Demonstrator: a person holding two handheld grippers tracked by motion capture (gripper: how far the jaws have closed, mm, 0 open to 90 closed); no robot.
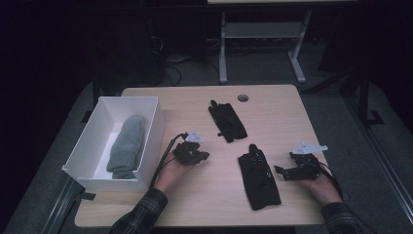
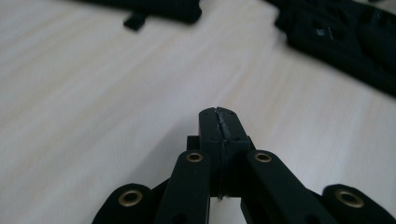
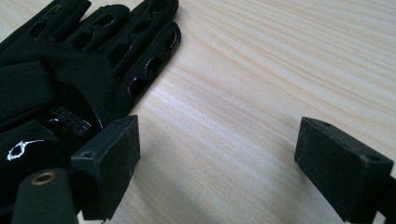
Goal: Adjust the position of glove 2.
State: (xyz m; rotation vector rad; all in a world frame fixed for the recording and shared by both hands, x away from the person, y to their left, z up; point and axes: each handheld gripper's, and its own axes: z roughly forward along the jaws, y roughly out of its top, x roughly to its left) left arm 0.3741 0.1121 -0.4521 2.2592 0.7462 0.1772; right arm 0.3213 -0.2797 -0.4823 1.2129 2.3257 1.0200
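While the near glove (image 1: 259, 176) lies flat on the surface (image 1: 204, 195), at about five o'clock from its middle, the right claw (image 1: 278, 170) sits just beside it at three o'clock, jaws spread wide with nothing between them. In the right gripper view the glove's (image 3: 93, 60) fingers lie close by the left pad (image 3: 114, 163), apart from it, and bare wood shows between the pads. A second glove (image 1: 227, 121) lies farther off, at about twelve o'clock from the near one, well apart from it. The left claw (image 1: 204, 156) hovers at nine o'clock of the near glove, near the middle of the surface; its jaws are pressed together on nothing, as the left gripper view (image 2: 219, 114) shows plainly. At the far nine o'clock edge stands a white box (image 1: 155, 124) with a grey towel (image 1: 127, 145) lying inside.

By my reading, the step in hand is the approach to the near glove, likely to move it toward the box. Next the right claw needs to slide in so that one pad goes under or over the glove's edge, then close on the fabric. Thin, limp cloth may slip free, so a bite well in from the edge seems wise.
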